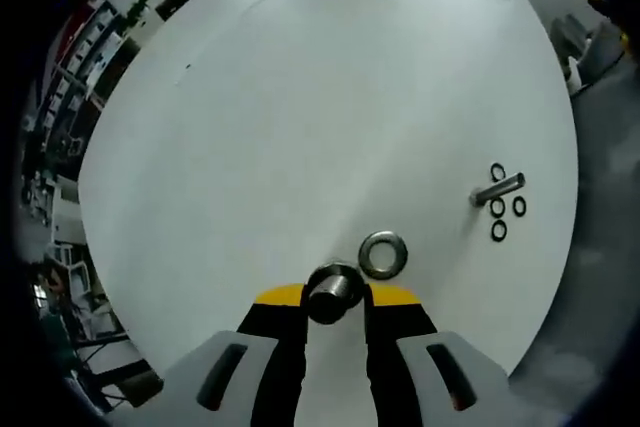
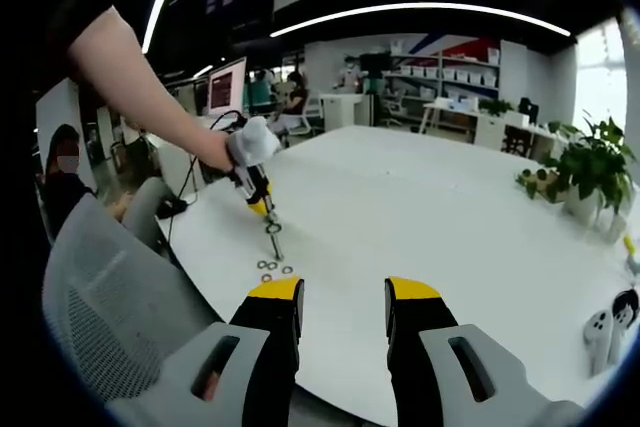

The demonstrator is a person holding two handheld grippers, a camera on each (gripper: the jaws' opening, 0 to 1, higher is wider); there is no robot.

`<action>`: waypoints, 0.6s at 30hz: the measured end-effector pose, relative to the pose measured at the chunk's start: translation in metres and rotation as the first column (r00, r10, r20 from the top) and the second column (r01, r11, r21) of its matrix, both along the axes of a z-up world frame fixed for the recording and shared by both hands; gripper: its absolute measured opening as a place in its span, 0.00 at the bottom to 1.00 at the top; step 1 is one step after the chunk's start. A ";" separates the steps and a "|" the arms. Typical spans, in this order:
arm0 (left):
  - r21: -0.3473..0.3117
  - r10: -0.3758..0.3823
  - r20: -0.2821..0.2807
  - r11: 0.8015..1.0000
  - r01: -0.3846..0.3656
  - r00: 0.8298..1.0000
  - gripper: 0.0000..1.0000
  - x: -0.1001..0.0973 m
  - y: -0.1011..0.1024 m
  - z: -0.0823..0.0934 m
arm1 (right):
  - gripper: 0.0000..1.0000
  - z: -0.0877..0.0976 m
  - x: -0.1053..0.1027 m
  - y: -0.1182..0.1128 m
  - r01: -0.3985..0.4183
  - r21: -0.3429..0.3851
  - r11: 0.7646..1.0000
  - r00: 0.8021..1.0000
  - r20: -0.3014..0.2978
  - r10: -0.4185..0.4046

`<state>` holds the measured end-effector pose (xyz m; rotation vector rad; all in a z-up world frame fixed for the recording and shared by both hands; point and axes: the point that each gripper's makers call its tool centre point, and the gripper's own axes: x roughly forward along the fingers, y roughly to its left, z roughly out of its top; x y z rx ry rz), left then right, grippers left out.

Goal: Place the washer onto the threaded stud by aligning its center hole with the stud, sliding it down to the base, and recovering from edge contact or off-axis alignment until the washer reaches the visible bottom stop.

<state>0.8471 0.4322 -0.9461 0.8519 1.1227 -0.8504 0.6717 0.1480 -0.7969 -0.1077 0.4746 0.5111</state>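
My left gripper (image 1: 335,299) is shut on a short metal stud (image 1: 334,291), seen end-on between the yellow jaw tips just above the white table (image 1: 300,117). A large silver washer (image 1: 383,254) lies flat on the table, touching the stud's right side. In the right gripper view, a gloved hand holds the left gripper (image 2: 262,205) at the table's near-left edge, with the washer (image 2: 272,230) just beyond its tips. My right gripper (image 2: 343,292) hangs open with nothing between its fingers, well short of these parts.
A second bolt (image 1: 497,190) lies on its side to the right, ringed by several small black washers (image 1: 498,231). A grey mesh chair (image 2: 90,297) stands by the table edge. A potted plant (image 2: 590,172) and white controllers (image 2: 610,327) sit at the right.
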 end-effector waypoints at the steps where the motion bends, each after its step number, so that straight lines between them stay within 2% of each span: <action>1: 0.000 0.001 -0.003 1.000 -0.001 1.000 0.19 0.000 0.000 -0.001 | 0.35 0.000 0.000 0.000 0.000 -0.001 1.000 1.000 -0.001 0.000; 9: 0.016 0.012 -0.023 1.000 -0.012 1.000 0.19 0.000 0.002 -0.011 | 0.34 -0.002 0.000 -0.001 0.005 -0.001 1.000 1.000 -0.008 -0.005; 18: 0.009 0.052 -0.055 0.999 -0.052 0.997 0.19 -0.001 0.007 -0.013 | 0.34 -0.002 0.000 -0.001 0.006 0.000 1.000 1.000 -0.008 -0.006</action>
